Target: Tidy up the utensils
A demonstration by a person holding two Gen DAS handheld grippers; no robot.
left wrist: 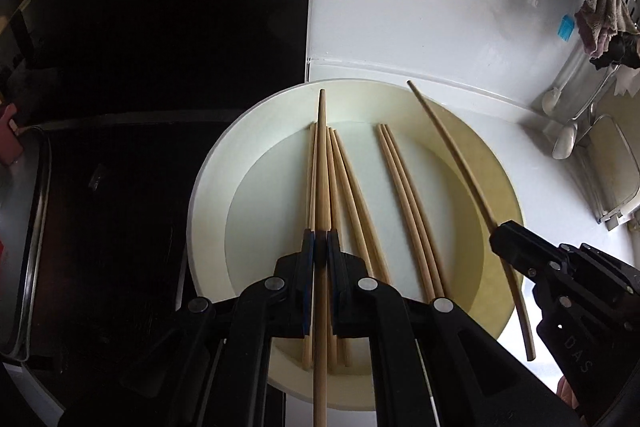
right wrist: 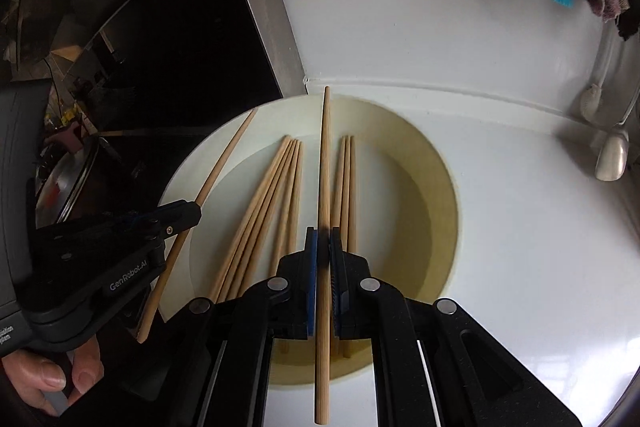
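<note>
1. Seven chopsticks lie in the cream plate (left wrist: pixel 208 195): a left group of four chopsticks (right wrist: pixel 260 211) and a right group of three chopsticks (right wrist: pixel 347 183).
2. The left hand-held gripper (left wrist: pixel 321 243) is clenched on one chopstick (left wrist: pixel 321 163); the right hand-held gripper (right wrist: pixel 323 239) is clenched on another chopstick (right wrist: pixel 325 163). Both are held above the plate.
3. Both point steeply down and far; fingers (right wrist: pixel 52 379) show at the left one's handle.
4. The plate sits on the white table (right wrist: pixel 520 247), touching a dark hob (left wrist: pixel 140 147) on its left; bare table lies right, and two white spoons (left wrist: pixel 564 143) hang at the far right.

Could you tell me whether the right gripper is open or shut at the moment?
Shut: the right gripper clamps a single wooden chopstick between its blue pads, held above the white plate.
</note>
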